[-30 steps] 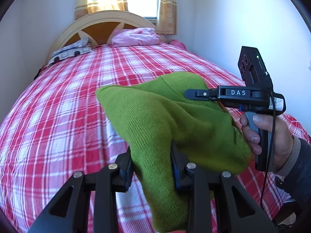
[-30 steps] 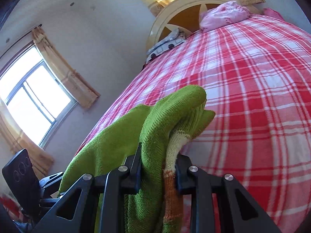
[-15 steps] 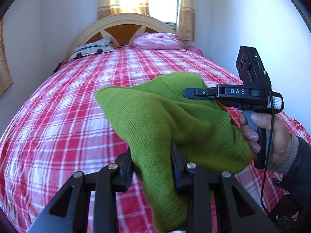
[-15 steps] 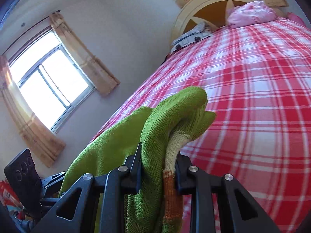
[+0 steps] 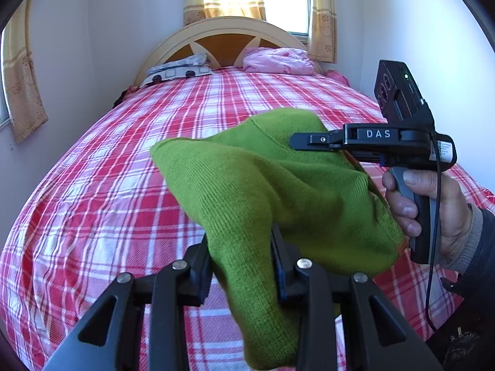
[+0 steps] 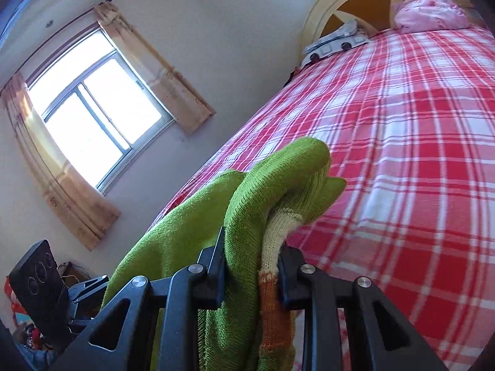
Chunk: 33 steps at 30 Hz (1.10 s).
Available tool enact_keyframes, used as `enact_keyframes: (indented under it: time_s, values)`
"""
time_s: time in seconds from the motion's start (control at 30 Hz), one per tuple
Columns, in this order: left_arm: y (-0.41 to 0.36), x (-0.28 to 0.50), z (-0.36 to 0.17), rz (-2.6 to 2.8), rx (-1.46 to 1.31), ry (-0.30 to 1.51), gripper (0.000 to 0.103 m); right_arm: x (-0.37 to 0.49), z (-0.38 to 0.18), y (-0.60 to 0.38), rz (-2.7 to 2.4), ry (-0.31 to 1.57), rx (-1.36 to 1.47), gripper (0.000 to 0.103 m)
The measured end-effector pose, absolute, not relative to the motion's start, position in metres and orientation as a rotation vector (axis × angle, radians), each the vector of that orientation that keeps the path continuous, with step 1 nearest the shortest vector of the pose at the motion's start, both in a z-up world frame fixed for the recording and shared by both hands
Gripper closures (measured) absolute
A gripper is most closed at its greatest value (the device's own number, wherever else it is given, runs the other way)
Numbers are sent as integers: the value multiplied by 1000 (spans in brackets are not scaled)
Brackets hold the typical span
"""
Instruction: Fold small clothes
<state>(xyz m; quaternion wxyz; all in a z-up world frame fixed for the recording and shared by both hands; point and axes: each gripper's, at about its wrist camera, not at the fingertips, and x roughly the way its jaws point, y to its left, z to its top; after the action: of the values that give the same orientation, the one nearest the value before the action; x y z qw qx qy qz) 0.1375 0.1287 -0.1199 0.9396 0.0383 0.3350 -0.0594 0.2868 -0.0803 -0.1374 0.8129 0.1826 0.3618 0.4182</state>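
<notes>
Green knit garment [image 5: 272, 191] held up in the air above the bed [image 5: 123, 160], stretched between 2 tongs. Left tongs [image 5: 241, 266] clamped tight on a fold of the green knit, cloth bunched between the black fingers [image 5: 201, 266] and hanging down below them. Right tongs [image 6: 252, 266] likewise closed on the garment, gripping a thick wad that shows green knit plus a cream and orange band [image 6: 269, 278] at the edge. Seen from the left wrist view, right tongs [image 5: 301, 140] out to the right side, marked DAS, tips touching the far part of the garment, handle gripped by the right hand [image 5: 433, 210]. Garment clear of the red and white checked cover, sagging between the 2 grips. Farther back on the bed, a pink bundle [image 5: 278, 61] and a grey patterned pillow [image 5: 178, 69] against the arched headboard [image 5: 222, 31]. Curtained window [image 6: 96, 117] on the side wall.
</notes>
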Motion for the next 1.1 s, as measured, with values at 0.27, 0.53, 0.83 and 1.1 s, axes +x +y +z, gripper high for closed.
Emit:
enact_keyframes:
  time_s: [0.27,0.53,0.83,1.1]
  values:
    - [151,130,-129,-81,74,696,70,291,-143,-42,931,802,365,77]
    - [174,123,-135,-48,52,708,70,292,-149,-8,970,826,346,77]
    - [198,117,-144,-16,25,716,70,297,-156,24,999,858,324,77]
    - [214,112,-150,8,22,720,70,294,-158,48,1025,872,309,77]
